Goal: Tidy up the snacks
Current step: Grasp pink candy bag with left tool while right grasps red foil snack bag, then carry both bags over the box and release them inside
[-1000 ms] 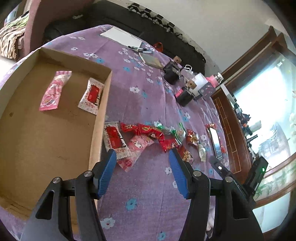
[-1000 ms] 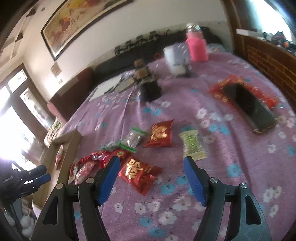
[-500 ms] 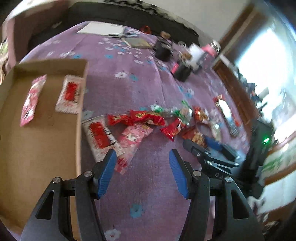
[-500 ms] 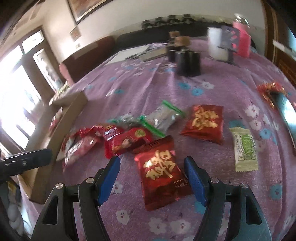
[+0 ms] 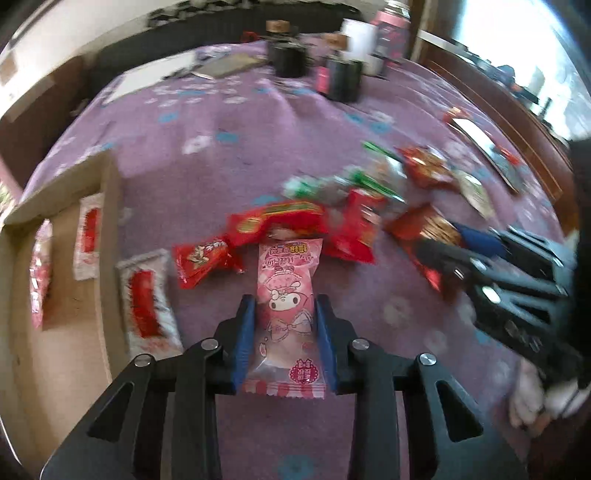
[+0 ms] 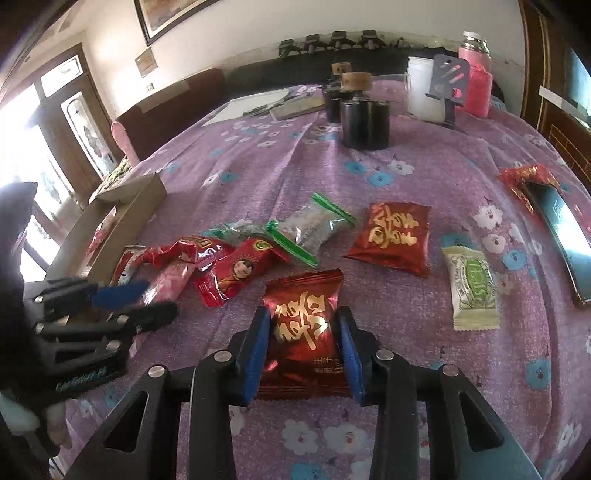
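Both tools are on snacks: the left gripper pinches the pink packet, its long axis running straight out between the fingers, and the right gripper clamps a red gold-lettered packet. The cardboard box lies to the left, nearest the left gripper, so that hand has the short carry. Two packets sit inside the box; about nine lie loose on the purple cloth.

This is a home living room: a purple tablecloth printed with flowers covers the table, and a framed painting hangs on the pale wall at eleven o'clock. A dark red armchair stands behind the table at ten o'clock, next to a wood-framed glass door (bright daylight floods through it). Household things sit at twelve to one o'clock, among them a pink flask and black cork-topped jars.
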Demonstrator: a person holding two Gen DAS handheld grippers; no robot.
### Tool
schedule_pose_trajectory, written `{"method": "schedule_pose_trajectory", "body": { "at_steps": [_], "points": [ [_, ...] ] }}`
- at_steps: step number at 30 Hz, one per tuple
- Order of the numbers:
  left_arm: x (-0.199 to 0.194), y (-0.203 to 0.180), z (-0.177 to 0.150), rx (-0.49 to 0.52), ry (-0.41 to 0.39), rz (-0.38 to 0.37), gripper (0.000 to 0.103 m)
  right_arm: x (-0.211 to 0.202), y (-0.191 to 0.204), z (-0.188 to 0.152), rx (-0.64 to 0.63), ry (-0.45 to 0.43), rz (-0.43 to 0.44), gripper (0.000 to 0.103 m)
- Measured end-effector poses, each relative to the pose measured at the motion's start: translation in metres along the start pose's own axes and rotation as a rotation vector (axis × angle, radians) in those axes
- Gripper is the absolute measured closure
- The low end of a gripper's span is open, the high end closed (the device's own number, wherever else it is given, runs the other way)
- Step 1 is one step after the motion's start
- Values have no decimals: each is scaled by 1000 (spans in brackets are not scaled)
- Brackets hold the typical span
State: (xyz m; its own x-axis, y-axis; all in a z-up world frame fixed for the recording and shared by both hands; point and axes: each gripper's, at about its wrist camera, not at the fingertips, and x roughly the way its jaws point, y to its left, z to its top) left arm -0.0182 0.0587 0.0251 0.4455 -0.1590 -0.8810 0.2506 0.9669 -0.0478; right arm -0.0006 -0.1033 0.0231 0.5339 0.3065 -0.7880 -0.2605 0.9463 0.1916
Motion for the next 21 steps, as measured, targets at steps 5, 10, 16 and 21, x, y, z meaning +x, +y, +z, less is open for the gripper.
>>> {"method": "schedule_pose_trajectory", "body": {
  "at_steps": [5,10,16,21],
  "points": [
    [-4,-12,-5,3,9,-64,74,-1,-3,0,16,6,6,66],
    [2,-27,-2,28,-23,20,69,-1,-4,0,19,5,6,66],
    [7,-28,-2,23,-73,42,52,-1,-7,0,30,-4,3,68],
    [-4,-8,-5,-71,-84,-23,82,-6,-17,1,78,-29,-9,72]
  ]
}}
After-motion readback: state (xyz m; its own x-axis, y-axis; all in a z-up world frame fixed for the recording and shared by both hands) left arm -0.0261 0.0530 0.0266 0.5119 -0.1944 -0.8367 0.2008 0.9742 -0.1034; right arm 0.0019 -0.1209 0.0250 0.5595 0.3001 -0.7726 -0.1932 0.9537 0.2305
